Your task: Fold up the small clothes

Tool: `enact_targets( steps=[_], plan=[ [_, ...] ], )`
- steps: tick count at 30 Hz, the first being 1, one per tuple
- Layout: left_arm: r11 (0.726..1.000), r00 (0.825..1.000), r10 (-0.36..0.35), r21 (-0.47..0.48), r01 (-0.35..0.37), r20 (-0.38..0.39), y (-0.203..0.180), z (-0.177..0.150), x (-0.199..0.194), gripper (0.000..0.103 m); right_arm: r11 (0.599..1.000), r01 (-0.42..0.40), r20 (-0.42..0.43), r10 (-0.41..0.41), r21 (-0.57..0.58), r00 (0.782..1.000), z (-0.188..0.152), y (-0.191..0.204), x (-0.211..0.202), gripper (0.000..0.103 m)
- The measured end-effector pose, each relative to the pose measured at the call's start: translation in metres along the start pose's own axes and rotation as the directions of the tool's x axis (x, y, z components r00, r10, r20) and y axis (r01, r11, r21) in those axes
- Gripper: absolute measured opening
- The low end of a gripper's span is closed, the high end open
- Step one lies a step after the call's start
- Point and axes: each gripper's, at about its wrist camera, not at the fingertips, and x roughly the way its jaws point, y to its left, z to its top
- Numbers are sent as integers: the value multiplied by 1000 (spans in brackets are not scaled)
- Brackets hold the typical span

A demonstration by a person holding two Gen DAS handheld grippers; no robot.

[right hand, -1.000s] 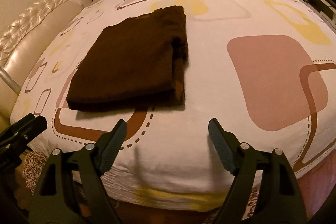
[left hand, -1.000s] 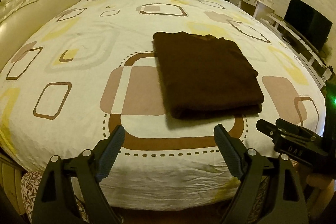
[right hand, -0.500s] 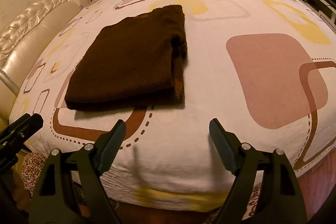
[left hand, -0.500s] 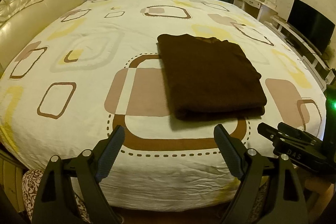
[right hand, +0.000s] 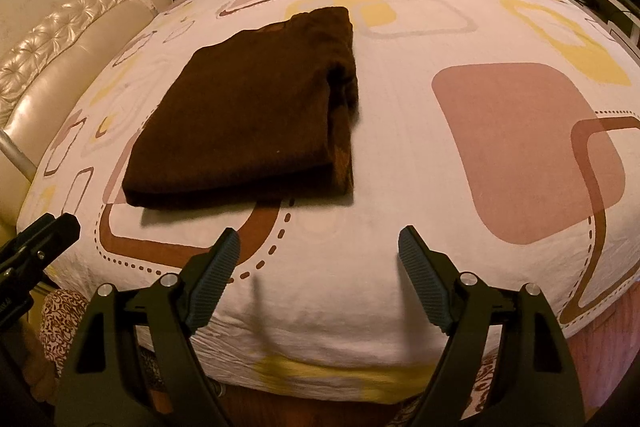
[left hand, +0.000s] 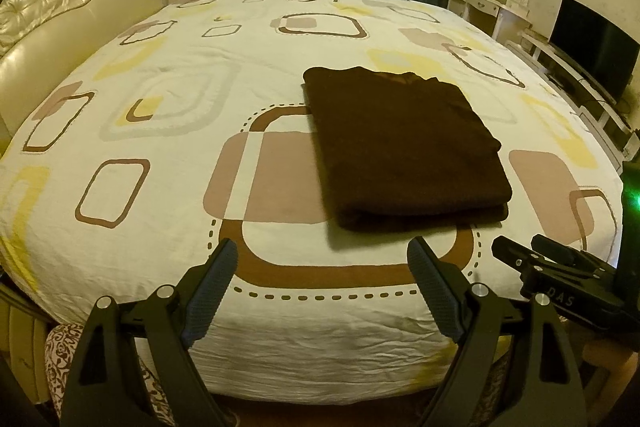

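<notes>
The brown garment [left hand: 404,143] sat folded on the bed [left hand: 160,87], both tools, left [left hand: 322,267] and right [right hand: 320,255], spread apart, holding nothing.

Patterned bed [left hand: 168,307] carries one folded brown garment [left hand: 400,147] (flat).

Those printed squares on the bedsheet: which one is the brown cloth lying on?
The folded brown cloth covers a corner of the big brown-outlined square with the dotted border, nearest both claws; the other squares lie bare.
</notes>
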Motion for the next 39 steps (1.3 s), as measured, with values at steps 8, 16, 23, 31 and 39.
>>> enact_targets(
  steps=[8, 16, 23, 31, 39],
  plan=[
    [1000, 1000, 16, 5, -16, 3, 0, 1, 1, 86, 1000, -1, 0, 1, -4, 1000, -1, 1, 1, 81],
    [1000, 1000, 21, 24, -20, -8, -2, 0, 3, 86, 1000, -3, -4, 3, -6, 1000, -1, 2, 1, 81],
    [999, 1000, 27, 22, -27, -6, -3, 0, 3, 86, 1000, -4, -6, 4, -9, 1000, -2, 3, 2, 81],
    [999, 999, 38, 22, -38, -2, -4, 0, 4, 86, 1000, -5, -13, 5, -13, 1000, -3, 5, 4, 81],
    [999, 999, 38, 26, -38, 0, -3, -1, 4, 86, 1000, -6, -13, 6, -15, 1000, -4, 6, 5, 81]
  ],
)
